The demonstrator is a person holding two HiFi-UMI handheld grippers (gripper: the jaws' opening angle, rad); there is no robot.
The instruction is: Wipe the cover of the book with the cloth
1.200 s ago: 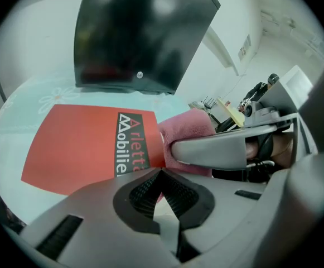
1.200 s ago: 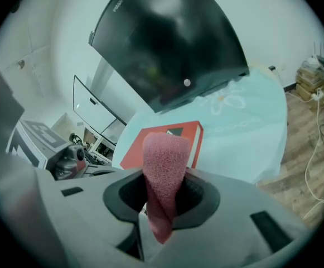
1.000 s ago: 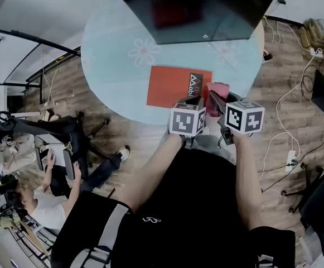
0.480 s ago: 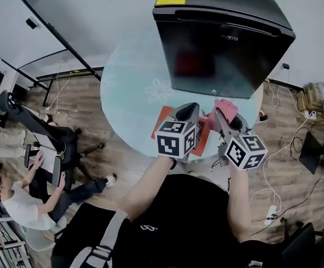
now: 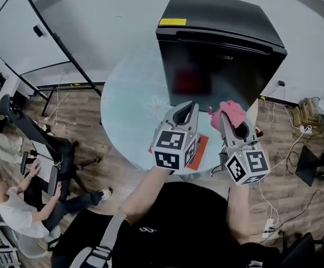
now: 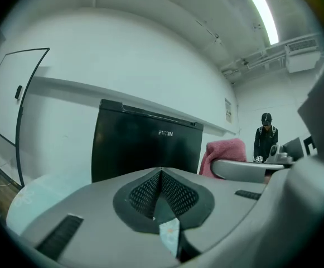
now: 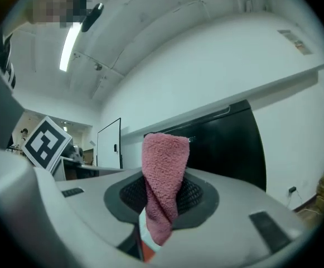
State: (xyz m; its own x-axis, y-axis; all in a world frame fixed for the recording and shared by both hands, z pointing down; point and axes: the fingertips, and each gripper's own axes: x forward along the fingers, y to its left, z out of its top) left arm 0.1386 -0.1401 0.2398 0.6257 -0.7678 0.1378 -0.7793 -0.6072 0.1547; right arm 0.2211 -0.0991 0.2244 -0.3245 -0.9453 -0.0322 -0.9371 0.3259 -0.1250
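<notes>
**Grippers, 2.** The left gripper has its jaws pressed together with nothing between them. The right gripper has its jaws pinching the cloth. Both are raised above the near edge of the table and point towards the fridge.

**Marker cubes, 2.** There is one on each gripper, the left cube and the right cube. Each shows black-and-white square patterns and no lettering.

**Cloth, 1.** The cloth is pink terry. It is clamped at its lower part, and its free end stands up above the right jaws. It is held in the air and is not touching the book.

**Book, 1.** The book has an orange-red cover and lies flat on the table near the edge closest to the person. Most of it is hidden under the left gripper, so its cover print cannot be read.

**Table, 1.** The table is round with a pale blue top and a flower motif.

**Fridge, 1.** The fridge is a small black one standing on the table. A plain yellow label sits on its top front edge. The door lettering appears to read "FUXIN" in the left gripper view.

**Whiteboard, 1.** The whiteboard stands on a stand to the left.

**People besides the wearer, 2.** A seated person is at lower left. A standing person is in dark clothes and a cap.
</notes>
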